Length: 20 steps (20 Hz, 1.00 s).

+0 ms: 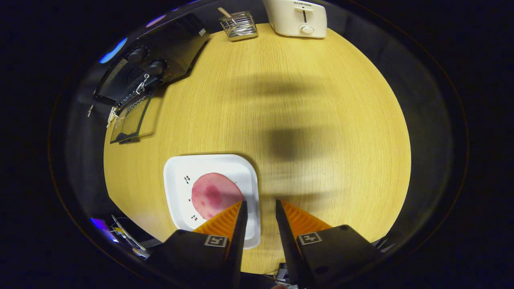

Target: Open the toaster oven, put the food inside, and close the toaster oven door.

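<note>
A round pink slice of food point(213, 195) lies on a white square plate point(176, 176) on the wooden table. My gripper point(260, 205) hovers above the plate's right edge, open, with nothing between its fingers; the left finger overlaps the slice's right rim from above. The black toaster oven point(160, 60) stands far beyond the fingers to the left, at the table's back corner. Its glass door point(130, 118) hangs down open toward the table.
A cream pop-up toaster point(299, 18) stands at the far edge of the table, straight beyond the fingers. A wire basket point(239, 26) with a wooden handle in it sits between that toaster and the oven. Bare wooden tabletop point(321, 120) spreads ahead and right.
</note>
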Tool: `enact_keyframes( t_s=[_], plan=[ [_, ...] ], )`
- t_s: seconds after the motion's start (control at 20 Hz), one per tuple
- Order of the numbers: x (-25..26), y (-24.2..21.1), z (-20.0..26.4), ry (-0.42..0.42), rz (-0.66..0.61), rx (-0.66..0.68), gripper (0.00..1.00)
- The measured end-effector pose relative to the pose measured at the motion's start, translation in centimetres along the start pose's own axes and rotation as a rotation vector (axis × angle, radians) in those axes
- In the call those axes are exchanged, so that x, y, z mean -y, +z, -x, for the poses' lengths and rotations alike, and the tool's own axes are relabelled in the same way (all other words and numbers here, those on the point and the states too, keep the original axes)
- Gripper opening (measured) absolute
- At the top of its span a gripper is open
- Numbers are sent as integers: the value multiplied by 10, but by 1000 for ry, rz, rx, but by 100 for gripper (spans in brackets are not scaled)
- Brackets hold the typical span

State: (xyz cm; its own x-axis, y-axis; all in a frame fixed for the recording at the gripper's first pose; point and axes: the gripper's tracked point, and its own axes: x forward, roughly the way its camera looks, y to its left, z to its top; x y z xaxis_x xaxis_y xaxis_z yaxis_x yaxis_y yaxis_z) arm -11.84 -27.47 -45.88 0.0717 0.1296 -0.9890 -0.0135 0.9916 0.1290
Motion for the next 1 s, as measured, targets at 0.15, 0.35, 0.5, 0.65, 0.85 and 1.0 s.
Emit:
enact_keyframes(
  t_s=[0.15, 0.35, 0.5, 0.65, 0.85, 1.0],
  plan=[
    [-9, -1, -2, 21, -17, -36, 12],
    [-8, 0, 2, 138, -52, -49, 6],
    [-17, -1, 17, 330, -234, -37, 5],
    [-24, 1, 29, 433, -375, -11, 5],
    [-54, 2, 50, 509, -500, 45, 5],
    [-95, -2, 69, 528, -585, 101, 5]
  ],
)
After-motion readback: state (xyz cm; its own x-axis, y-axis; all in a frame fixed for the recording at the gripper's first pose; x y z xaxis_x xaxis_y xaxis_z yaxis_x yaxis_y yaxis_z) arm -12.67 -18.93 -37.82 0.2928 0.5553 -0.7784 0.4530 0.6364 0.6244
